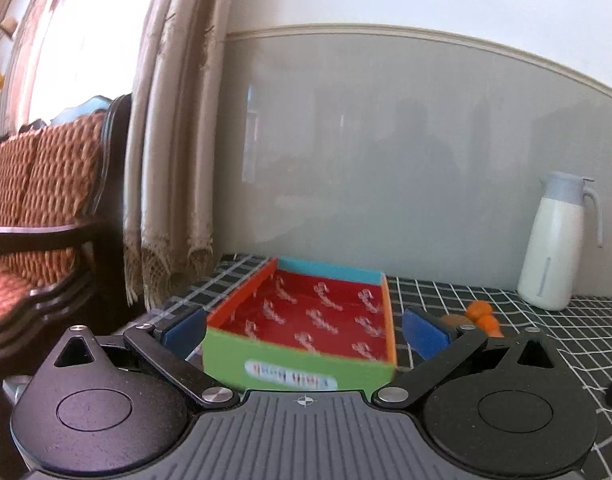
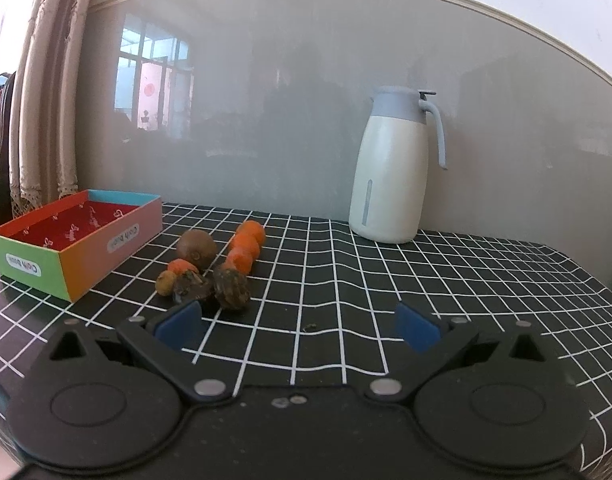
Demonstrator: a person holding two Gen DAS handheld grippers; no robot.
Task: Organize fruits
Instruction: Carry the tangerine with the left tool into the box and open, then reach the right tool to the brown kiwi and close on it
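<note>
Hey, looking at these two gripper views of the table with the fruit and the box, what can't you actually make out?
- Left wrist view: most of the fruit pile is hidden behind the left gripper's finger.
- Left wrist view: the label on the box is blurred and unreadable.
- Right wrist view: the box's floor is partly hidden by its near wall.
- Right wrist view: the dark shrivelled fruits are too indistinct to identify.

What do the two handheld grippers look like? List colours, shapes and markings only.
Both the left gripper and the right gripper are matte black, with blue pads on the fingers, angled link arms on silver pivot pins, and round discs on teardrop housings. The left body is ribbed, with a small crosshair mark. No cables, hands or sleeves show.
</note>
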